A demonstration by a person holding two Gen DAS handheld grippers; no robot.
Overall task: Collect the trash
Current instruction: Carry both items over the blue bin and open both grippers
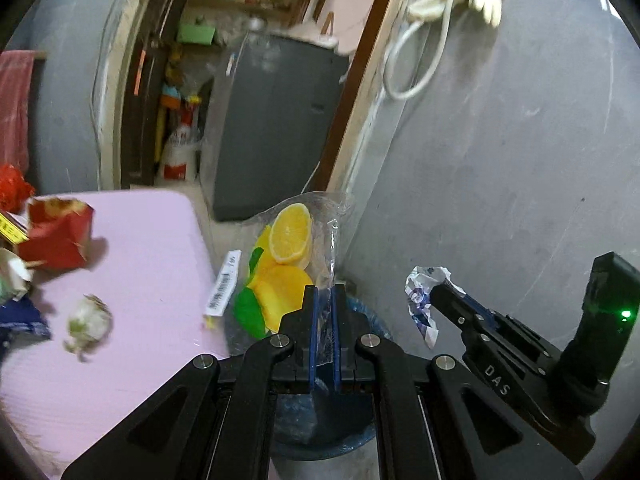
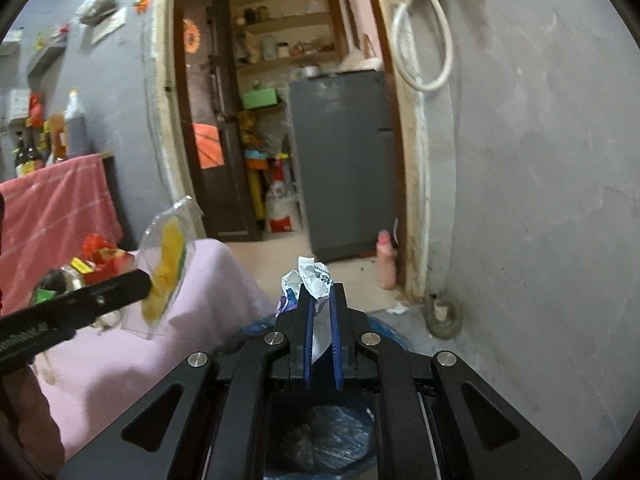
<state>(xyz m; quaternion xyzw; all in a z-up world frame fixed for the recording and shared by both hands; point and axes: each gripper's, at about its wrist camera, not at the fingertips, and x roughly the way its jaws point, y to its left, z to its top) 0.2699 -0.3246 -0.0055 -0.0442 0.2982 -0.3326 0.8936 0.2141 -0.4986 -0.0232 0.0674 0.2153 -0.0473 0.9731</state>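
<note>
Two tongs (image 1: 324,300) (image 2: 322,300) grip trash: lemon-print bag (image 1: 286,264), crumpled wrapper (image 2: 312,280); "DAS" lettering (image 1: 496,380)

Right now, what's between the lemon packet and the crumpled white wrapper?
In the left wrist view, only bare grey wall shows between the lemon packet and the crumpled wrapper; the blue-lined bin sits below that gap.

Lived-in home, grey fridge (image 2: 344,164), pantry shelves (image 2: 288,60) (cluttered)

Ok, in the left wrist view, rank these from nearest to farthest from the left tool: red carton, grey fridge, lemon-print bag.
1. Lemon-print bag: clamped in the left tool.
2. Red carton: left, on the pink table.
3. Grey fridge: beyond the doorway, centre.
</note>
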